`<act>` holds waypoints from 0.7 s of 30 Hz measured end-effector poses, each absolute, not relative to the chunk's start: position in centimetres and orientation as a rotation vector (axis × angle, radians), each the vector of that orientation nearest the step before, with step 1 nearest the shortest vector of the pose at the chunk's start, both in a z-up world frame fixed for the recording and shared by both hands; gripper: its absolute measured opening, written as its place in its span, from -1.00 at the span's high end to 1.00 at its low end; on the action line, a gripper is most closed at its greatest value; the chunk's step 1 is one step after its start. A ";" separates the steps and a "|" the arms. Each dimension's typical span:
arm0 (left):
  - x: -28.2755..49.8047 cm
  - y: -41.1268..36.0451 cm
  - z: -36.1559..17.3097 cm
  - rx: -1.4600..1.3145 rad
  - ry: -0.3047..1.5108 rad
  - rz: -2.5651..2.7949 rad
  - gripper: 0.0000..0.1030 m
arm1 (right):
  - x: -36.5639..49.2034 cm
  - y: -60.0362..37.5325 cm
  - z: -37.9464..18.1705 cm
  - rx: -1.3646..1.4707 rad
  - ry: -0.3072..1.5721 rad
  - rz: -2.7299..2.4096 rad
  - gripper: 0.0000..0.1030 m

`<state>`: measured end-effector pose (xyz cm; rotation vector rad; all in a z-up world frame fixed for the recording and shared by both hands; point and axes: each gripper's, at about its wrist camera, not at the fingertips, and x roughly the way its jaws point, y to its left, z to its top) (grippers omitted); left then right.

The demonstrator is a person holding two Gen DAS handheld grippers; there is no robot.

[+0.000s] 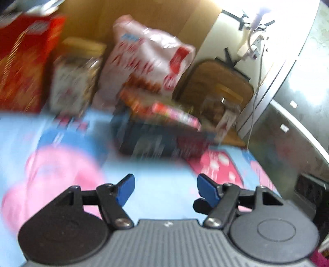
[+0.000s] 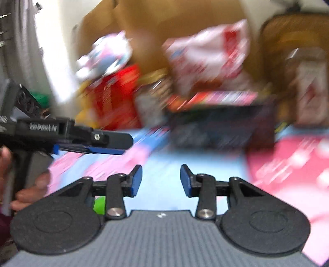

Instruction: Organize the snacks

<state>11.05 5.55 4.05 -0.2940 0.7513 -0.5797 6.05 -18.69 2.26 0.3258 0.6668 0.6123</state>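
Note:
Both views are motion-blurred. A heap of snacks lies ahead on a light-blue and pink mat: a red box, a clear jar with a tan lid, a white and red bag, and a flat red and pink pack on top of a dark box. My left gripper is open over the mat, short of the dark box, nothing between its blue pads. My right gripper is open too, empty, facing the same dark box. The left gripper shows side-on at the left of the right wrist view.
A brown cardboard wall stands behind the snacks. A tan pouch and a second clear jar sit at the right. A grey cabinet with cables rises at the far right. A hand grips the left tool.

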 end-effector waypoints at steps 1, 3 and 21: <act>9.7 6.6 3.5 -0.314 0.767 -0.569 -0.33 | 5.7 -18.4 1.9 0.355 0.695 0.640 0.15; 7.7 8.5 2.3 -0.367 0.789 -0.557 -0.33 | 5.2 -17.9 1.2 0.423 0.752 0.675 0.15; 3.2 8.8 -1.7 -0.576 0.841 -0.675 -0.24 | 0.3 -15.4 1.1 0.323 0.772 0.636 0.13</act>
